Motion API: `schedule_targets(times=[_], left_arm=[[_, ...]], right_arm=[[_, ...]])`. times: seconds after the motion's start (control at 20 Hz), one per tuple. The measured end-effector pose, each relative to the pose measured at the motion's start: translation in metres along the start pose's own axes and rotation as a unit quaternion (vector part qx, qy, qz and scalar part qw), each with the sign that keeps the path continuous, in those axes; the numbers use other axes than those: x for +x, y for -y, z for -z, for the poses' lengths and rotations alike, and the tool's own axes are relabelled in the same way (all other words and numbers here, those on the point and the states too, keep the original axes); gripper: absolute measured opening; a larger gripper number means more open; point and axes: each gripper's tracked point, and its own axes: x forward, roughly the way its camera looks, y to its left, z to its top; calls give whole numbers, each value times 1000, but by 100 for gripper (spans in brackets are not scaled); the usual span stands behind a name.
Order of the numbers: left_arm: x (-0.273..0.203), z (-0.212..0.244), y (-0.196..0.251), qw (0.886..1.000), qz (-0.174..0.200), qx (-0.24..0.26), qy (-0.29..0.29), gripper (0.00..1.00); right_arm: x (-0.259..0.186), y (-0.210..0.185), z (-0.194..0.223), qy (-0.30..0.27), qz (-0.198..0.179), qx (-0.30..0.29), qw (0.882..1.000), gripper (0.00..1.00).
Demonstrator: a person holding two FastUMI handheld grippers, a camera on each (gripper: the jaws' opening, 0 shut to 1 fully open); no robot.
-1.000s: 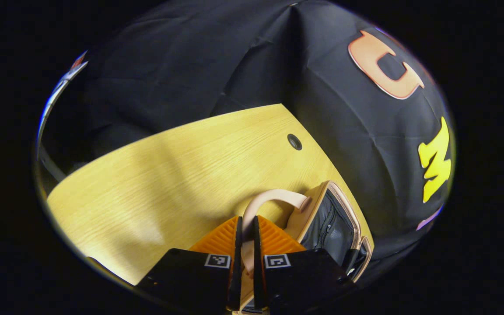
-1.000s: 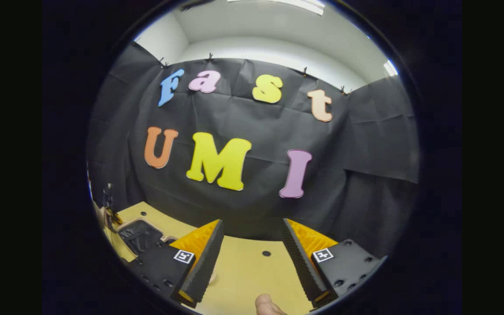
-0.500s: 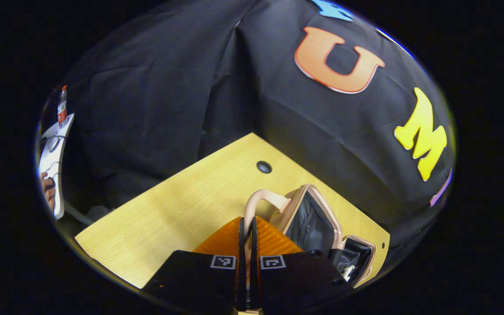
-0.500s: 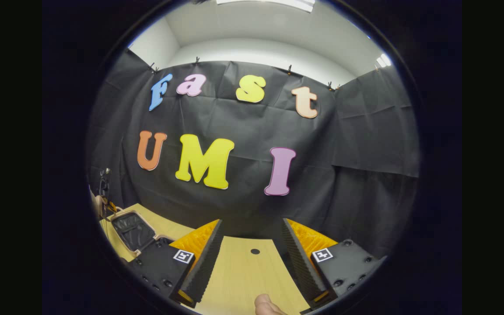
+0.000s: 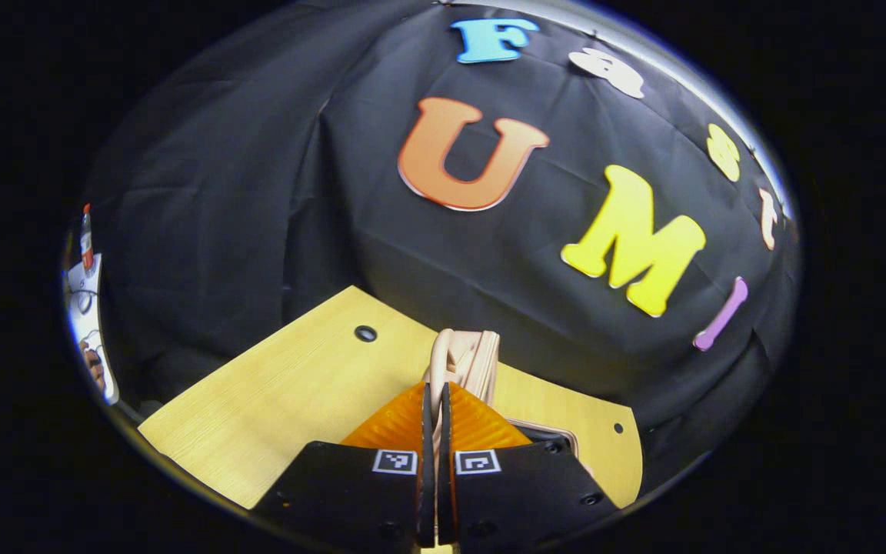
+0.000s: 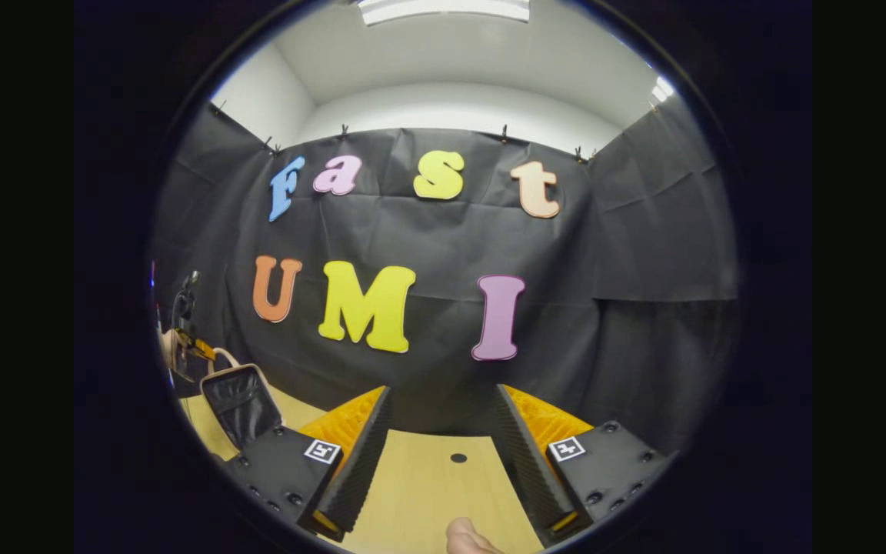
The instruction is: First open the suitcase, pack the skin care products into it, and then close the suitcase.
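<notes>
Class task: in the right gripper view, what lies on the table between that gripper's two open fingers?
In the right gripper view, bare wooden table with one small dark hole lies between the right gripper fingers; a fingertip pokes in below.

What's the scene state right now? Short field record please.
left gripper: shut on the suitcase handle
suitcase lid: raised, standing nearly upright, dark lining showing in the right gripper view
suitcase base: on the table, mostly hidden behind the left gripper
right gripper: open, holding nothing, above the table
skin care products: cannot tell from these views
</notes>
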Motion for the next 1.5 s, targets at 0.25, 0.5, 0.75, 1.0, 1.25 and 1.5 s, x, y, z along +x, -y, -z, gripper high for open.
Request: schedule_targets(times=[0.25,0.5,0.75,1.0,1.25,1.5], left_arm=[[-20,14,85,991,31,127,3,4],[-35,51,169,986,85,145,-12,4],[-28,104,233,977,127,164,-44,4],[-17,159,273,969,147,177,-85,4],[1,222,295,962,148,186,-133,4],[22,277,302,955,133,195,-177,5]], right_arm=[[1,10,6,-7,-16,9,1000,79],[6,21,10,-13,-30,8,999,81],[6,44,21,-27,-21,14,999,80],[5,61,33,-42,-12,10,999,80],[1,79,45,-57,1,2,998,80],[-4,92,61,-79,8,-1,997,80]])
